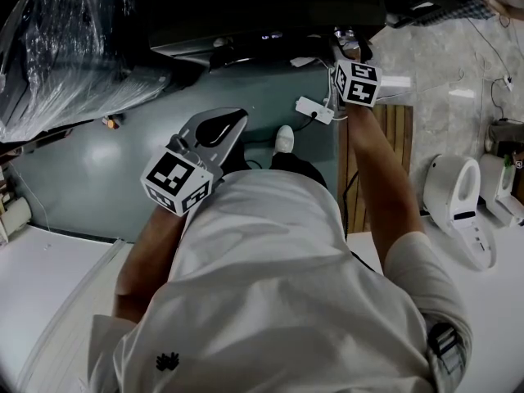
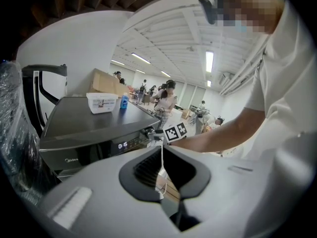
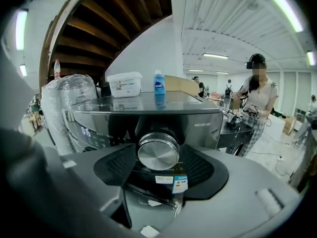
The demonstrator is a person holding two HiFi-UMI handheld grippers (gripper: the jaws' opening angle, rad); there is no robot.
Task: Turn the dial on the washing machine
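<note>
Dial (image 3: pixel 158 151) sits dead centre between the right gripper's (image 3: pixel 159 162) jaws, straight ahead on the washing machine's (image 3: pixel 200 120) dark front panel. The pads sit against its left and right flanks. I read that as a pinch on the rim, not jaws spread clear of it. The knob is brushed metal, so probably slick.

How I'd do the turn:
- Squeeze firmly and roll the gripper about the knob's own axis. No side or vertical load, or the pads may skate off the rim.
- Use small increments. The forearm looks stretched out in the head view, so roll range is likely short. Regrip rather than crank.
- Watch the display (image 3: pixel 85 131), left of the gripper, to confirm the setting changes.

Stickers (image 3: pixel 181 183) are just below the jaws and shouldn't interfere. A blue bottle (image 3: pixel 159 88) and a white tub (image 3: pixel 124 85) stand on the lid, above and beyond the gripper, well clear.

Left gripper (image 2: pixel 161 152) hangs well back and to the left of the right one, jaws pressed together on nothing. I'd leave it parked.
</note>
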